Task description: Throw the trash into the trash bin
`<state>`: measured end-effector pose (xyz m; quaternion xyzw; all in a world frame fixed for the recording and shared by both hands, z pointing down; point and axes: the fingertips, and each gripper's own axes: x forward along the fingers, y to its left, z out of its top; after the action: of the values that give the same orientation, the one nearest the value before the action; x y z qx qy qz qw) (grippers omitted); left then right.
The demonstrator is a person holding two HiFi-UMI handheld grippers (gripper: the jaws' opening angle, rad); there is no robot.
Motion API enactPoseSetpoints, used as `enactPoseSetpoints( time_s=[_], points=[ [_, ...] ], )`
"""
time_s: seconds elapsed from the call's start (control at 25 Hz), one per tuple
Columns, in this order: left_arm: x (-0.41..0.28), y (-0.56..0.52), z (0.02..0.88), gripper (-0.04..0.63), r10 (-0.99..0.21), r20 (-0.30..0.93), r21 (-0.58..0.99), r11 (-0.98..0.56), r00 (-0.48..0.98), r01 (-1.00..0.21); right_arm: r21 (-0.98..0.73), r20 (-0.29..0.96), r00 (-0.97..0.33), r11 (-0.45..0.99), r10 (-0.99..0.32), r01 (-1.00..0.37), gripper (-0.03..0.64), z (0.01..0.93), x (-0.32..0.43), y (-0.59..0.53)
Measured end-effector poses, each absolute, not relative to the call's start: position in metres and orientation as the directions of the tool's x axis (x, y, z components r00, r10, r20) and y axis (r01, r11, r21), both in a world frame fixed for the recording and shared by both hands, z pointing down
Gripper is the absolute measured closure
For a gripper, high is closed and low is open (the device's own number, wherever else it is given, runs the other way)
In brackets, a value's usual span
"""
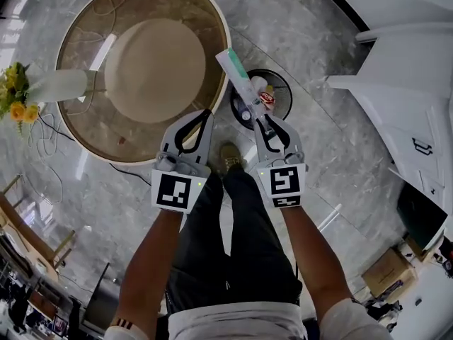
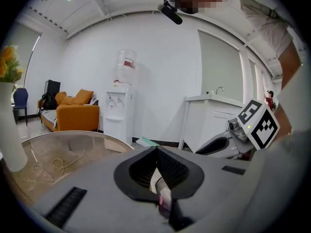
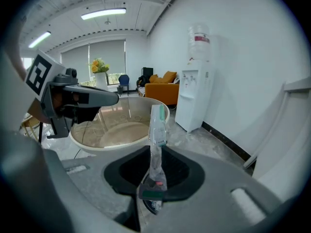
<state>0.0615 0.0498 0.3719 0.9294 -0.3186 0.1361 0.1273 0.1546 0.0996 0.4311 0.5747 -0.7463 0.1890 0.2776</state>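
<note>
While right claw (image 1: 250, 108) grips it, long clear wrapper (image 1: 232, 66), green-white tip, left claw (image 1: 206, 113) nipping pale scrap (image 2: 156, 182).

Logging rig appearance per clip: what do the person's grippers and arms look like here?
Both the left gripper and right gripper are grey with black-lined jaws; each carries a white cube with black square markers and a green light. Forearms bare, pale short sleeves.
</note>
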Motion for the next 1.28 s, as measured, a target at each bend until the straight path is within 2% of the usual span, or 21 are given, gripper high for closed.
enactPoseSetpoints(
  time_s=[0.64, 1.04, 1.16, 1.28],
  points=[
    [0.134, 0.061, 0.374, 0.595, -0.492, 0.342, 0.148, -0.813, 0.801, -0.563, 0.071, 0.782, -0.087, 0.227, -0.617, -0.971, 0.543, 0.482, 0.24, 0.16],
    [0.144, 0.06, 0.378, 0.595, -0.484, 0.366, 0.144, -0.814, 0.794, -0.563, 0.066, 0.858, -0.084, 0.271, -0.506, -0.96, 0.522, 0.524, 0.256, 0.172],
    [0.143, 0.058, 0.379, 0.595, -0.487, 0.369, 0.142, -0.812, 0.792, -0.566, 0.065, 0.856, -0.091, 0.279, -0.509, -0.958, 0.485, 0.528, 0.255, 0.165],
    [0.139, 0.057, 0.38, 0.595, -0.49, 0.372, 0.14, -0.81, 0.788, -0.57, 0.058, 0.833, -0.106, 0.277, -0.543, -0.959, 0.479, 0.523, 0.251, 0.155]
  ],
)
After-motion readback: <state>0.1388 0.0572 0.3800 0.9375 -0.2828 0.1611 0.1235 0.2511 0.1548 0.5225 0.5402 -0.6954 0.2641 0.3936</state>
